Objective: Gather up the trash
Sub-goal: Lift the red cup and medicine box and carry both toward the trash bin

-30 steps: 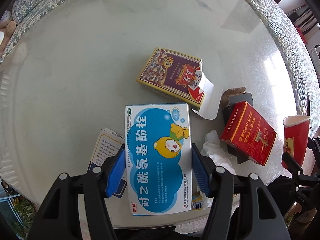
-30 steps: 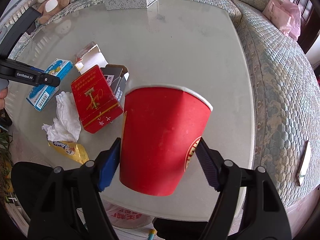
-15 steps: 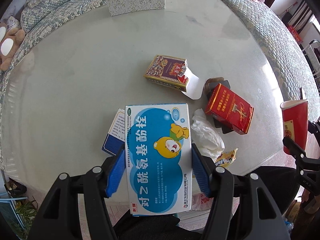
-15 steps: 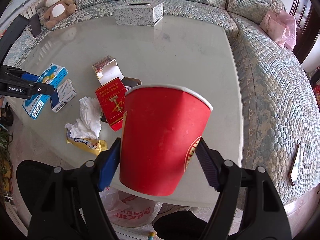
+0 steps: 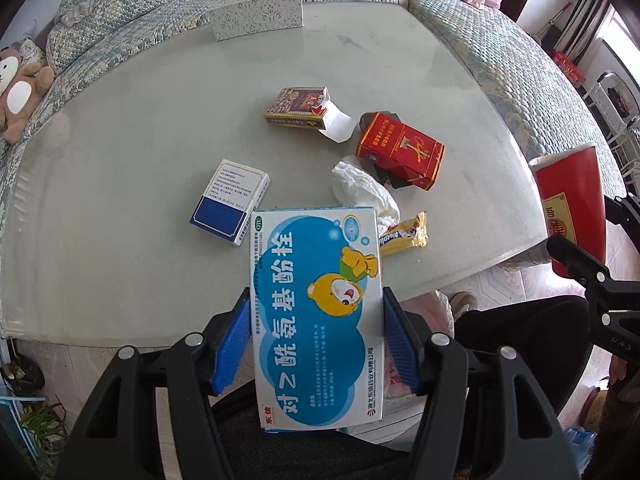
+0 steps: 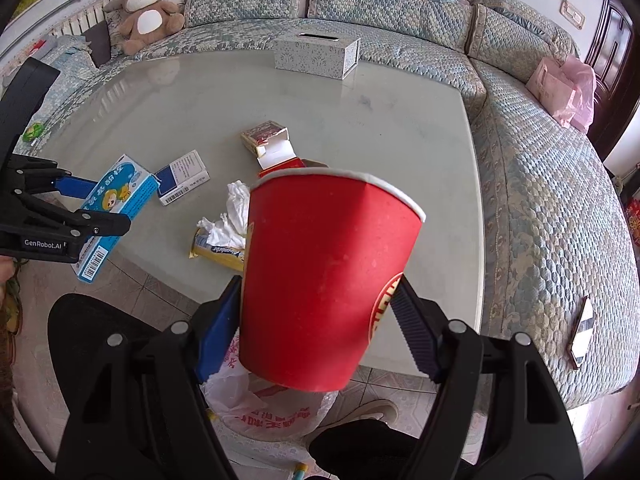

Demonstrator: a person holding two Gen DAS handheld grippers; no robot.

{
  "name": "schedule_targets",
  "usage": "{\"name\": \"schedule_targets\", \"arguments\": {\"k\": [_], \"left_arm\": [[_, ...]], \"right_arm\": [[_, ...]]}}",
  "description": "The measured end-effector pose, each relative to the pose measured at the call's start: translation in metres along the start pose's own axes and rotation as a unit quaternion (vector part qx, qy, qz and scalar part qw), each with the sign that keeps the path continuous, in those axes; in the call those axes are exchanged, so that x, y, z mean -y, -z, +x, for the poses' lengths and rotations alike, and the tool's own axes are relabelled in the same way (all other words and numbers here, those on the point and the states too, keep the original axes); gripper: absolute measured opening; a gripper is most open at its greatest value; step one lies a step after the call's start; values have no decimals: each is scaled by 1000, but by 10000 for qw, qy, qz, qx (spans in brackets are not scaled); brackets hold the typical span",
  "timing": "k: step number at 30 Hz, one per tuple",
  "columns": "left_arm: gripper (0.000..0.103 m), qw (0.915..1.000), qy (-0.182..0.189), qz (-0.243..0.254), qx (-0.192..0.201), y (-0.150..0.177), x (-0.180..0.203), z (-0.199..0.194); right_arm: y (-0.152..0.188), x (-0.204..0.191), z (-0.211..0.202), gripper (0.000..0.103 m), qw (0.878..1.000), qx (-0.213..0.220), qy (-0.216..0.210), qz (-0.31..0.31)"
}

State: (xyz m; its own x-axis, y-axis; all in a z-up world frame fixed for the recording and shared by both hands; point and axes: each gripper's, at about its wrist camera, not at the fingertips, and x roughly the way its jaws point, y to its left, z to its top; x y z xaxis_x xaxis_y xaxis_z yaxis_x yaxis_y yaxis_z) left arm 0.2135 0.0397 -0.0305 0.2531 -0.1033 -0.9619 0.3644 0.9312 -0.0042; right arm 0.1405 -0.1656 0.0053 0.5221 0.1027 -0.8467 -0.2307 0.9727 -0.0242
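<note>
Two items lifted, none seen binned. Left gripper point(image 5: 316, 336) clamped on blue-and-white medicine box point(image 5: 316, 312), pads tight on both long edges, box held off the near edge of the glass table point(image 5: 140, 128). Right gripper point(image 6: 318, 320) closed on red paper cup point(image 6: 328, 276), rim tilted away, held directly above white plastic trash bag point(image 6: 264, 412) on the floor by the table's near edge. Judged: cup nearly at drop-off, medicine box next.

Left on the table, all clustered near its near edge: crumpled tissue point(image 5: 362, 188), yellow snack wrapper point(image 5: 404, 234), red cigarette pack point(image 5: 402, 150) lying on a dark flattened pack, gold-and-purple cigarette pack point(image 5: 298, 108) with torn-open flap, small blue-and-white carton point(image 5: 230, 202). Roughly five pieces outstanding.

Patterned tissue box point(image 6: 316, 56) at the table's far edge, probably not trash. Quilted blue-green sofa point(image 6: 540, 184) wrapped around far and right sides of the table; teddy bear point(image 6: 148, 12) on it far left, pink bag point(image 6: 562, 88) far right. Tiled floor.
</note>
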Motion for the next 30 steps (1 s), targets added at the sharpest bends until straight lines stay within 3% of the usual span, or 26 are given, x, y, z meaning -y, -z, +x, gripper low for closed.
{"name": "schedule_targets", "arguments": {"k": [9, 14, 21, 30], "left_arm": [[60, 9997, 194, 80, 142, 47, 20, -1], [60, 9995, 68, 178, 253, 66, 31, -1], [60, 9990, 58, 309, 332, 89, 47, 9], [60, 9982, 311, 482, 179, 105, 65, 38]], "right_arm": [[39, -33, -26, 72, 9996, 185, 12, -235], [60, -42, -33, 72, 9994, 185, 70, -282], [85, -51, -26, 72, 9995, 33, 64, -302], [106, -55, -12, 72, 9994, -103, 100, -307]]}}
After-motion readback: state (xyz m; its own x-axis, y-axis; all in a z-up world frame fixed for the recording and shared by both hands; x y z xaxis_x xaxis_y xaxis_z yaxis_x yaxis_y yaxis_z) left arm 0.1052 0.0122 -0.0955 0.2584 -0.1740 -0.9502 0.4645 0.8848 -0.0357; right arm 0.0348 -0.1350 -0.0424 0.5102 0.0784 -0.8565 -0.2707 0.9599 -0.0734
